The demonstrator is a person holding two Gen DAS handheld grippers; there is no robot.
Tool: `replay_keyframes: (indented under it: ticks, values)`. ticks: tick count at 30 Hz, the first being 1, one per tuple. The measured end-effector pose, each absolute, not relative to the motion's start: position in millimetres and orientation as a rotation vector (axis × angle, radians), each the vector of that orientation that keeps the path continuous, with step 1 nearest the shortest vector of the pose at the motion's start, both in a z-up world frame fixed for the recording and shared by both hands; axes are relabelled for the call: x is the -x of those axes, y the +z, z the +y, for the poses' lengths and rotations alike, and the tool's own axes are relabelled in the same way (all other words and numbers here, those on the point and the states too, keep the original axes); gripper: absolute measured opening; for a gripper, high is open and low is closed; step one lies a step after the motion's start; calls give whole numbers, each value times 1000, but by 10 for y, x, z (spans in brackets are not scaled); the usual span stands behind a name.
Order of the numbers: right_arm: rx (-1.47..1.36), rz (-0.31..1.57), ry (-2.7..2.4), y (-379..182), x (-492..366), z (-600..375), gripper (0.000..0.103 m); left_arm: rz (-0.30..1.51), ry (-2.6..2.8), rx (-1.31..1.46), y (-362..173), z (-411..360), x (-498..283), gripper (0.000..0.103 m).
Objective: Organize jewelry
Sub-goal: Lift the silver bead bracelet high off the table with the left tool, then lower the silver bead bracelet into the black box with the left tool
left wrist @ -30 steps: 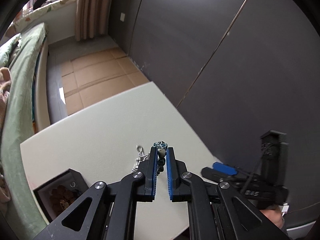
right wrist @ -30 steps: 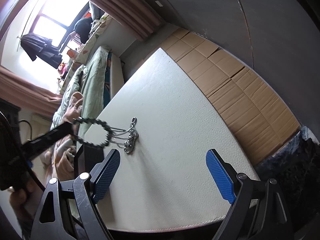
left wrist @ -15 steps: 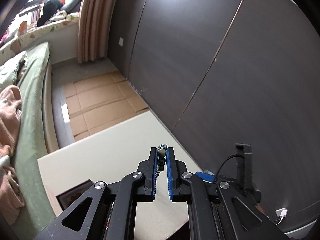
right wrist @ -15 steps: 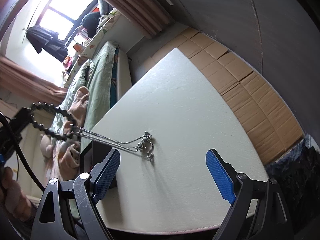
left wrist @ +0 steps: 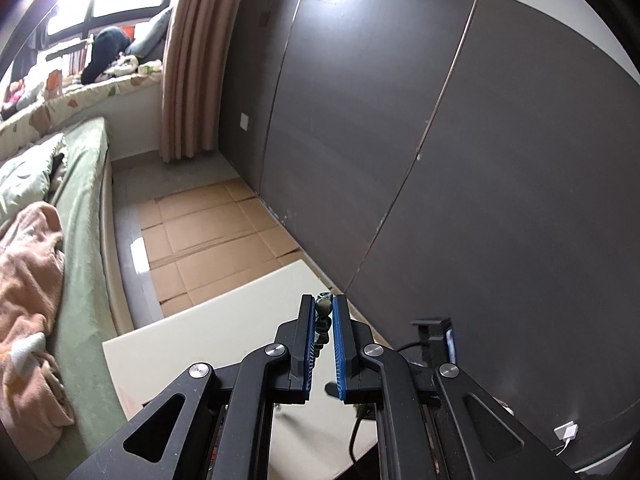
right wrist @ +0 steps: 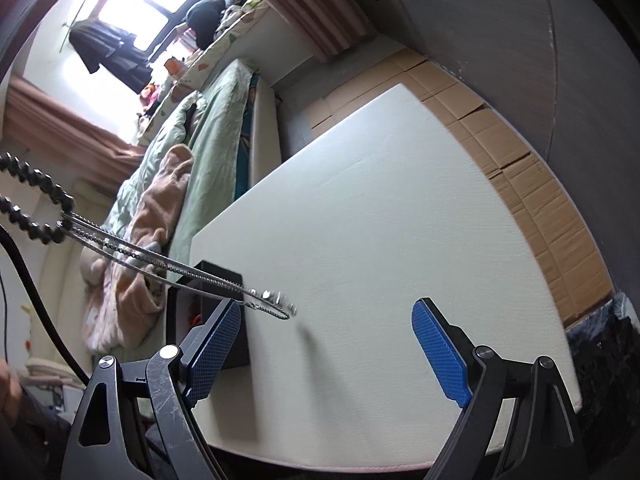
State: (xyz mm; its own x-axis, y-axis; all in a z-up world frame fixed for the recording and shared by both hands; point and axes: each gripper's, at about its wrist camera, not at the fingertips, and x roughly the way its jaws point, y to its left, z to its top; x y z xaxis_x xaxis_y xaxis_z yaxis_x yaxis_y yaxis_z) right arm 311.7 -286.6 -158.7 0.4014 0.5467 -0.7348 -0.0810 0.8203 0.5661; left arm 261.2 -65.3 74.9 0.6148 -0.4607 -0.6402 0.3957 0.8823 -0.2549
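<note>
My left gripper (left wrist: 323, 307) is shut on a dark beaded bracelet (left wrist: 323, 318), raised well above the white table (left wrist: 224, 328). In the right wrist view the same bracelet (right wrist: 38, 204) hangs at the far left. A silver chain necklace (right wrist: 168, 264) is tangled in it and stretches down to its pendant end (right wrist: 276, 300), which dangles just over the white table (right wrist: 380, 216). My right gripper (right wrist: 326, 326) stands open over the table's near edge with nothing between its fingers. A black jewelry box (right wrist: 218, 300) sits at the table's left edge, partly behind the left fingertip.
A bed with green bedding (right wrist: 208, 120) and a pink blanket (right wrist: 160, 200) runs along the table's left side. Flattened cardboard (right wrist: 520, 152) covers the floor beyond, against a dark panelled wall (left wrist: 440, 140). A cable (right wrist: 36, 304) hangs at the left.
My left gripper has risen with the bracelet, and the silver necklace has come up with it, off the table. The right gripper shifted a little and stayed open.
</note>
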Motion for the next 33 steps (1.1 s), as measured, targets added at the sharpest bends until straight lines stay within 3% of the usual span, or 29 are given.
replay_keyframes:
  ticks: [18, 22, 24, 25, 33]
  values:
    - [-375, 1157, 589, -1775, -3067, -1948, 88, 725, -462, 107, 912, -476, -2422, 9]
    - [-396, 1140, 632, -1816, -3141, -1827, 61, 727, -457, 113, 908, -444, -2417, 9]
    - [-424, 1147, 663, -1871, -3190, -1791, 33, 724, -453, 116, 909, -407, -2429, 9]
    - [-437, 1151, 672, -1899, -3201, -1780, 6, 722, -449, 116, 914, -391, -2432, 9]
    - [-455, 1128, 592, -1898, -3175, -2010, 3, 707, -406, 144, 902, -156, -2439, 9]
